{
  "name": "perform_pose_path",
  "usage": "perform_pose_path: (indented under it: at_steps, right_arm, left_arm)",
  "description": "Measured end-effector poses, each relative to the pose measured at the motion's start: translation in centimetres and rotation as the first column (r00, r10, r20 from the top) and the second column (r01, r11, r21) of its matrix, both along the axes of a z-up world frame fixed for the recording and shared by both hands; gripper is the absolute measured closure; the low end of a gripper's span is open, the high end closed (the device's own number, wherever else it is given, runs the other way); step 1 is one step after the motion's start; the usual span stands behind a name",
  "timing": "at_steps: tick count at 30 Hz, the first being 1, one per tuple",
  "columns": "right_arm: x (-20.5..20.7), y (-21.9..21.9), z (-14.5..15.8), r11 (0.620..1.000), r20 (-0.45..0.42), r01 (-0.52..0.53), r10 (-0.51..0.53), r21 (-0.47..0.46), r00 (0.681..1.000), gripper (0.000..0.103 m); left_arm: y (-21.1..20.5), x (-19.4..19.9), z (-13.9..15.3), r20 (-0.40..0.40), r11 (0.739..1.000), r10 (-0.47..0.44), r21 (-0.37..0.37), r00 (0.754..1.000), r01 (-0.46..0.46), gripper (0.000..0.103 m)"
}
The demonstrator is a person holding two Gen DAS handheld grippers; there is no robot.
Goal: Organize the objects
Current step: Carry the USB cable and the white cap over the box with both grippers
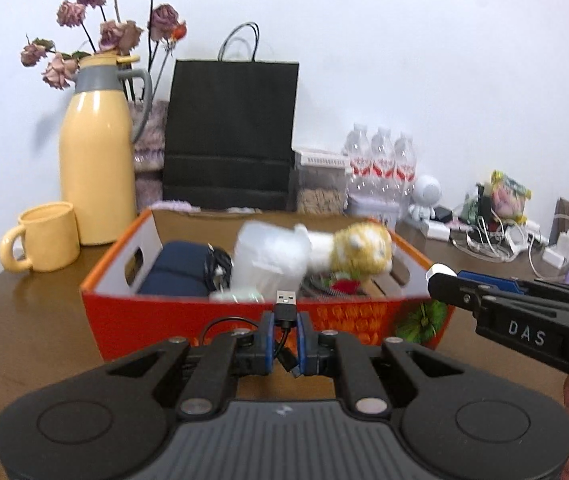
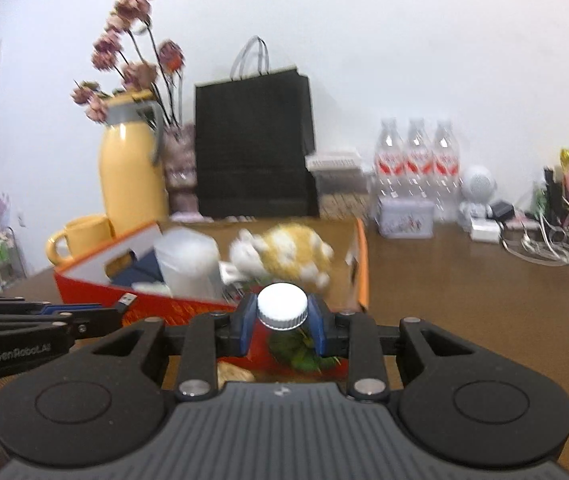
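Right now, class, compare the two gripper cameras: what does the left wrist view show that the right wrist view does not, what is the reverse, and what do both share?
Only the left wrist view shows the black USB cable pinched between the left gripper fingers, with its plug standing up.

Only the right wrist view shows the white-capped bottle clamped in the right gripper, and the small tin before the water bottles.

Both show the orange box holding the plush toy, the yellow jug, yellow mug and black paper bag.

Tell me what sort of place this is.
Probably a lived-in home or small office room: a wooden table against a white wall holds a yellow thermos, dried roses, shrink-wrapped water bottles and a tangle of chargers.
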State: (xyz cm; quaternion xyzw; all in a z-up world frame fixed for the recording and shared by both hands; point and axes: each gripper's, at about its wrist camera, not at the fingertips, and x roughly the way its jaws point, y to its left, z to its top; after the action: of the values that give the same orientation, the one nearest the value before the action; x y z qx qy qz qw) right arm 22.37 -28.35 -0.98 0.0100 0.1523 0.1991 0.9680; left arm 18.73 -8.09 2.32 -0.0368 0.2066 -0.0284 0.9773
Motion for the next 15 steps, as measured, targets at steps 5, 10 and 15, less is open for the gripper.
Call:
perform_pose_path:
  at_steps: [5, 10, 15]
  right_arm:
    - [1.4, 2.0, 1.4, 0.999, 0.015, -0.033, 0.033, -0.008, 0.999, 0.075]
    - [2.8, 4.1, 2.4, 0.999, 0.024, -0.046, 0.046, -0.023, 0.999, 0.075]
    - [4.5, 6.1, 3.5, 0.998, 0.052, -0.052, 0.054, -0.036, 0.997, 0.075]
  left_arm:
    - [1.6, 1.0, 1.9, 0.039, 1.0, 0.014, -0.018, 0.999, -0.013, 0.093]
    - [3.1, 3.1, 3.8, 0.072, 0.999, 0.045, -0.017, 0.996, -0.044, 0.093]
    - [5.0, 5.7, 5.0, 0.09, 0.997, 0.069, -0.019, 0.993, -0.068, 0.093]
